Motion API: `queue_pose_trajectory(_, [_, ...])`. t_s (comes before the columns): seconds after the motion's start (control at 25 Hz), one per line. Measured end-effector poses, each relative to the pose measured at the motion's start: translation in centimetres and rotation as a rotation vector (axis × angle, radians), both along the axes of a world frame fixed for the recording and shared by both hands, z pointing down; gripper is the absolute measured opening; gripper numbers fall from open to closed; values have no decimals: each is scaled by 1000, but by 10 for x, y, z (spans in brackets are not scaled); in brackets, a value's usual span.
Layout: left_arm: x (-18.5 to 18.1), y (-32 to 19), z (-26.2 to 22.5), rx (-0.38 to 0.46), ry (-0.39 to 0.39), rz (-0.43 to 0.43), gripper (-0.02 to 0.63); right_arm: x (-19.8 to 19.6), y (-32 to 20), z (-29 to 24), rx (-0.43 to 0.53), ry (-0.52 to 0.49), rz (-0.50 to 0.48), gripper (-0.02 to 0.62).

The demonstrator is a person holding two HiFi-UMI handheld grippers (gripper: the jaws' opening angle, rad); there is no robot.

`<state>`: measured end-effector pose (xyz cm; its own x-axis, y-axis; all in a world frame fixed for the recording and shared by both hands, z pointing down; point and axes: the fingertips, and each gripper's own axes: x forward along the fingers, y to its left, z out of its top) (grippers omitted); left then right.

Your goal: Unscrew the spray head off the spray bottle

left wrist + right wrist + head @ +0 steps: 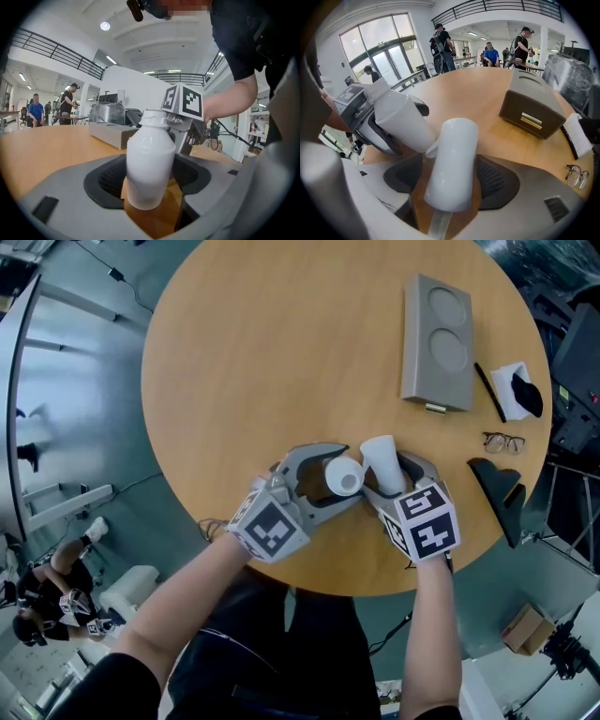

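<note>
My left gripper (337,480) is shut on a white spray bottle (344,476), holding its body between both pads (150,159). The bottle's neck (153,117) stands bare, with no head on it. The white spray head (380,458) sits apart from the bottle, between the jaws of my right gripper (392,474). In the right gripper view the spray head (452,164) lies against the right pad with a gap at the left pad, and its clear dip tube (438,226) runs toward the camera. The right gripper stands open around it. The bottle (405,119) leans in from the left, touching the head.
A grey box with two round recesses (438,343) lies at the far right of the round wooden table (244,362). Beyond it are a black pen (489,392), a white cloth with a dark item (518,390), glasses (503,442) and a black wedge (502,488) at the table edge.
</note>
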<state>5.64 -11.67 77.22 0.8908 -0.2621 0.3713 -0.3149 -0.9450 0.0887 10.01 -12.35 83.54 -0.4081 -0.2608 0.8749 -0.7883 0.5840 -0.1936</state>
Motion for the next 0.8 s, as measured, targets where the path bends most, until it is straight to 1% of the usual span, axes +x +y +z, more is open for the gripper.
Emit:
queue_pose_trajectory(0.2, [-5, 7, -10, -2, -6, -18, 328, 2, 6, -10, 8, 27, -20, 396])
queue_pose_trajectory(0.28, [-10, 11, -15, -3, -13, -19, 334, 3, 9, -16, 21, 44, -36, 413])
queue_pose_trajectory(0.44, [-19, 15, -16, 32, -12, -30, 344, 2, 13, -32, 48, 49, -53, 413])
queue_pose_trajectory(0.52, [-22, 16, -16, 34, -19, -35, 345, 2, 16, -41, 65, 49, -55, 413])
queue_pose_trajectory(0.64, [-27, 17, -26, 38, -12, -45, 345, -4, 17, -61, 107, 18, -65, 413])
queue_pose_trajectory(0.72, [-31, 18, -41, 42, 7, -52, 345, -10, 22, -78, 131, -11, -81, 413])
queue_pose_trajectory(0.8, [-39, 24, -58, 43, 9, -63, 345, -17, 29, -99, 163, -42, -102, 413])
